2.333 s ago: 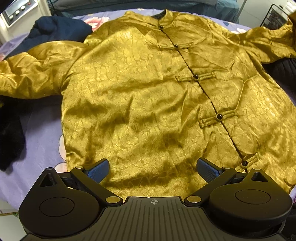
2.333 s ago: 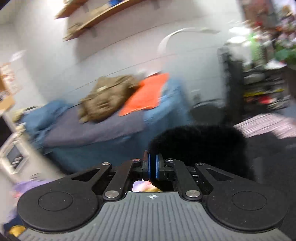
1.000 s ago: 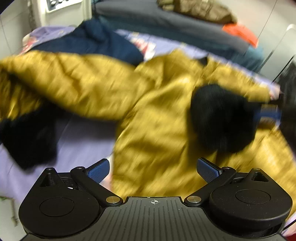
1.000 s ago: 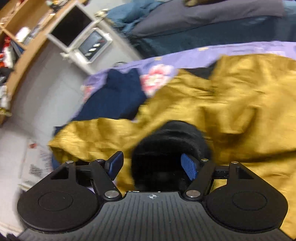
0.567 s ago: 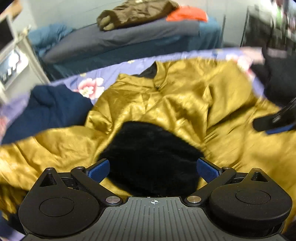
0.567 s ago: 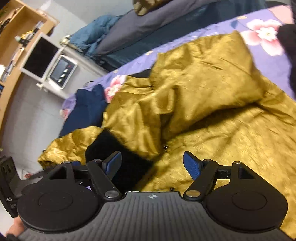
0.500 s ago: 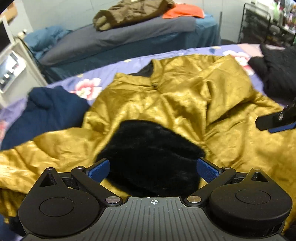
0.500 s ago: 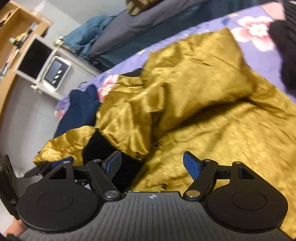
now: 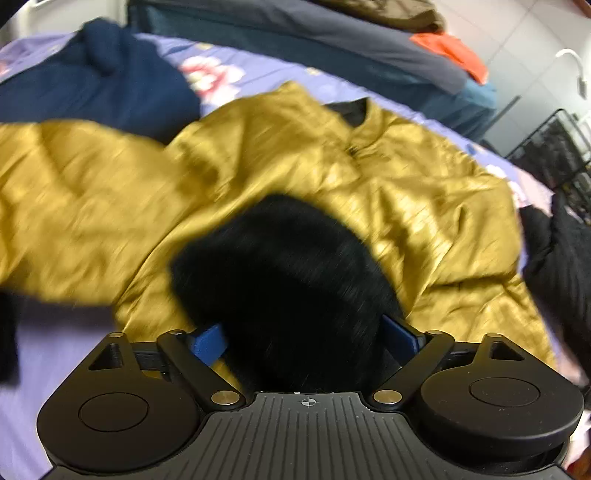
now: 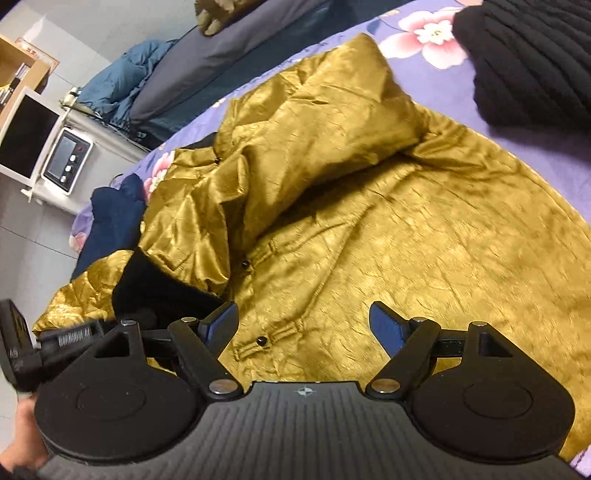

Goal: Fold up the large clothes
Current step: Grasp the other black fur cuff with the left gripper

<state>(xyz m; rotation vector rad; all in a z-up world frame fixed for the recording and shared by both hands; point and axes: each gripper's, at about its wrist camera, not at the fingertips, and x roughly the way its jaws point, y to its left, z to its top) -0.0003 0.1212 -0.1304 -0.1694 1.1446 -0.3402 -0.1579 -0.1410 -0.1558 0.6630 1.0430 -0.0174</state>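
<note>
Change, right side: the black fur cuff (image 9: 288, 288) was between the right gripper's (image 10: 304, 325) pads a second ago; now only gold cloth lies under them, and the jaws are opening with nothing in the gap.
Change, left side: half a second ago the cuff lay ahead of the left gripper (image 9: 306, 341); now it fills the gap between the blue pads. Whether the pads press on it, cannot tell; view is blurred.
Right hand pose: tilted down over the jacket's lower front, above a frog button (image 10: 262, 340).
Left hand pose: angled down at the cuff; seen from the right wrist as a black body at lower left with a hand (image 10: 22, 439) behind it.
Gold jacket (image 10: 406, 240): crinkled satin, spread front-up on the purple floral bedcover (image 10: 436, 62); one sleeve folded across the chest, its fur cuff resting on the body.
Beside: navy garment (image 9: 92, 92) past the sleeve, black knit (image 10: 535, 59) off the far shoulder.
Far: grey bed (image 9: 351, 33) behind.
</note>
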